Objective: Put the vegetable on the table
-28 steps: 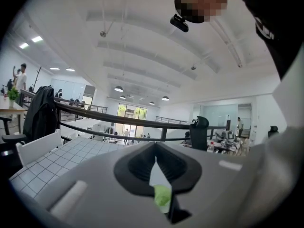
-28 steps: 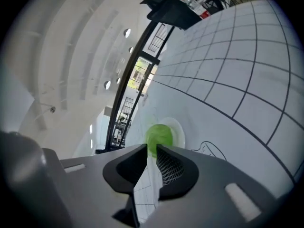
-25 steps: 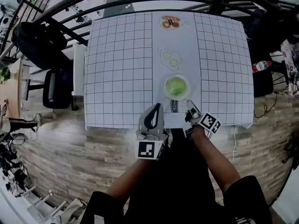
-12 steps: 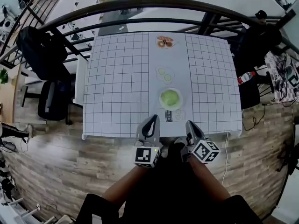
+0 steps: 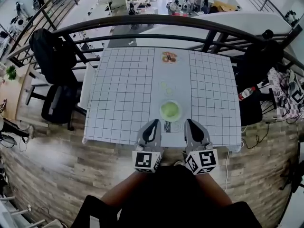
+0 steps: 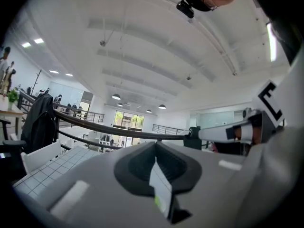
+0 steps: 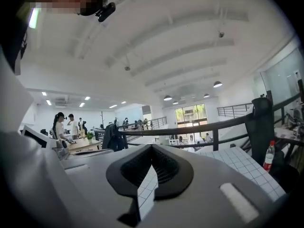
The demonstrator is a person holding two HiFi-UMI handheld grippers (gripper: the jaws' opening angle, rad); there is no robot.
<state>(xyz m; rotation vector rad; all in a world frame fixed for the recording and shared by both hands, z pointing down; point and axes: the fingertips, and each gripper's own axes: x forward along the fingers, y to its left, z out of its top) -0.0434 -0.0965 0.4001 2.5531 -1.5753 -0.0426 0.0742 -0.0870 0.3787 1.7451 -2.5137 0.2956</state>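
Note:
In the head view a white bowl (image 5: 170, 110) with a pale green vegetable in it stands on the checked table (image 5: 123, 94), near the front edge. Beyond it lie light cucumber slices (image 5: 166, 87) on a plate, and a far plate (image 5: 169, 57) holds brown pieces. My left gripper (image 5: 152, 124) and right gripper (image 5: 190, 123) are side by side at the table's near edge, short of the bowl, both shut and empty. In the left gripper view (image 6: 158, 182) and the right gripper view (image 7: 146, 177) the jaws meet with nothing between them and tilt up toward the ceiling.
A small printed card (image 5: 167, 126) lies just in front of the bowl. A dark railing (image 5: 142, 23) runs behind the table. A chair with a black bag (image 5: 54, 56) stands at the left, and a bottle (image 5: 246, 93) sits at the right. Wooden floor lies below the table's front edge.
My right gripper has pulled back from beside the bowl and closed. Both grippers now sit level at the table's near edge, and the table looks farther away.

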